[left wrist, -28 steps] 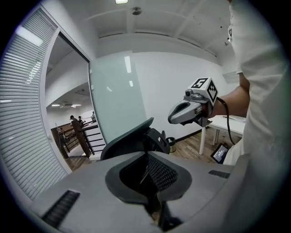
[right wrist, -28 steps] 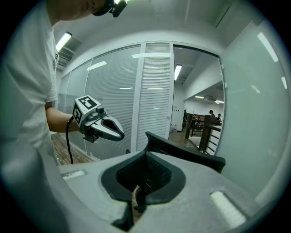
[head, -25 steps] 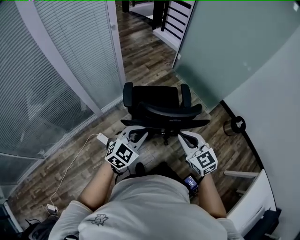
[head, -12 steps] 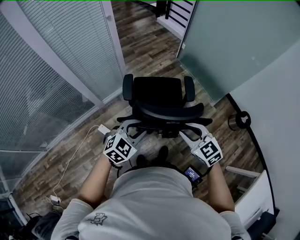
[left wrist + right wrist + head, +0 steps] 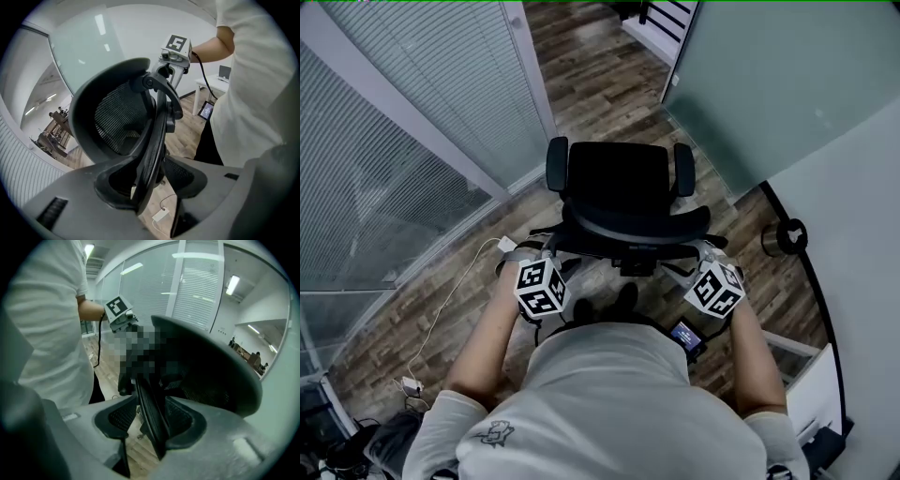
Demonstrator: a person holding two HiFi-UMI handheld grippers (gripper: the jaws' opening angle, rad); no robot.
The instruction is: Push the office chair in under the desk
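**Both grippers spread around the chair's backrest rim**

Left hand-held grey two-jaw gripper (image 5: pixel 151 182), marker cube on its back: jaws wide apart, just been opening. Straddling the left end of the backrest's black rim (image 5: pixel 157 136), one jaw on each side, not closed on it.

Right hand-held grey two-jaw gripper (image 5: pixel 151 423): likewise apart, just been opening. Right end of the same rim standing edge-on between the jaws, not clamped.

Directly ahead of both grippers and spanning the gap between them: black mesh-backed office chair with two armrests (image 5: pixel 617 178). Backrest nearest the grippers, seat pointing away from them.

Just off the left gripper's outer side, on the brown wood-plank floor (image 5: pixel 600 89): small white power adapter (image 5: pixel 505 246), with a thin pale cable trailing back along the floor. Farther out on that side: glass partition with pale slatted blinds (image 5: pixel 422 141).

Ahead of the right gripper and out to its outer side: frosted grey-green glass panel (image 5: pixel 750 84). Near its foot, beside the right gripper: small round dark object (image 5: pixel 786 236), kind unclear.

Behind the right gripper and out to its outer side: white tabletop edge (image 5: pixel 814 398), well apart from the chair.

Behind both grippers: bare forearms and the person's white T-shirt (image 5: pixel 609 403). Small lit screen (image 5: pixel 685 335) at the hip, just behind the right gripper.
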